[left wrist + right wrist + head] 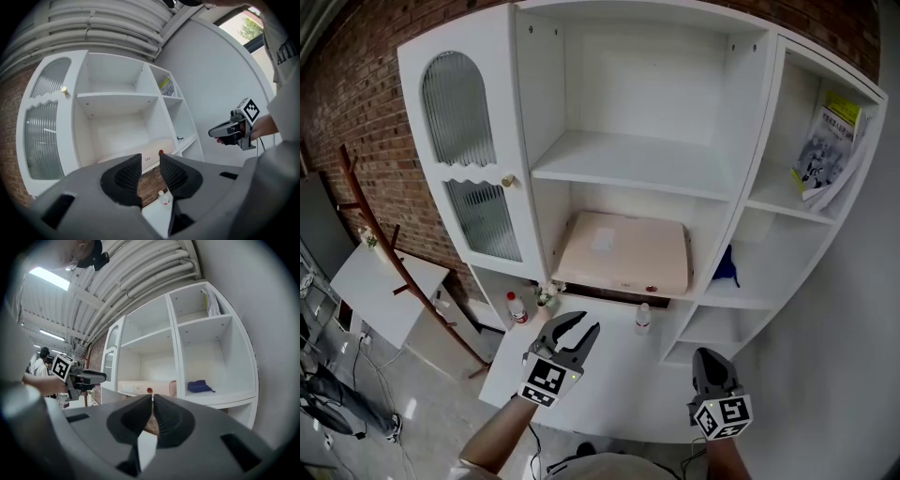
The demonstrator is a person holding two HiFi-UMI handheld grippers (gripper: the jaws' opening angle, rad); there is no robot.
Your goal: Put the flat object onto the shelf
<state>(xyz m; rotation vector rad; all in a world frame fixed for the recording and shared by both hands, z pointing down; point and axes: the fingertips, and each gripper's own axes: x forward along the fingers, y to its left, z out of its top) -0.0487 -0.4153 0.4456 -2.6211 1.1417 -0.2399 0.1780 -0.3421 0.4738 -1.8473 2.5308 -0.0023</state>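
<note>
while its jaws stand a narrow gap apart with nothing between them, the left gripper [150, 157] is held level in front of the white cabinet [546, 141], empty, its pads touching no object. through that gap its own view shows brick and a small clear bottle [643, 319] on the white counter [600, 384] below. the right gripper [152, 396] is closed, its two tips meeting in a thin line, and it holds nothing either. in the head view the left gripper [584, 324] sits just left of centre over the counter and the right gripper [707, 358] lower right, the two well apart, each with its marker cube toward the person.

the flat object [623, 253], a pale pinkish slab, lies flat on the lower shelf of the cabinet's wide middle bay, beyond both grippers and touching neither. a small red dot [652, 290] shows on its front edge.

left of that bay the cabinet door [459, 122], with ribbed glass and a gold knob [507, 181], stands open. a red-capped bottle [517, 307] stands on the counter near the door's foot. in the narrow right-hand bays a blue thing [727, 267] lies level with the slab, and a booklet [825, 150] leans in the top one. a brick wall [356, 94] is behind.
</note>
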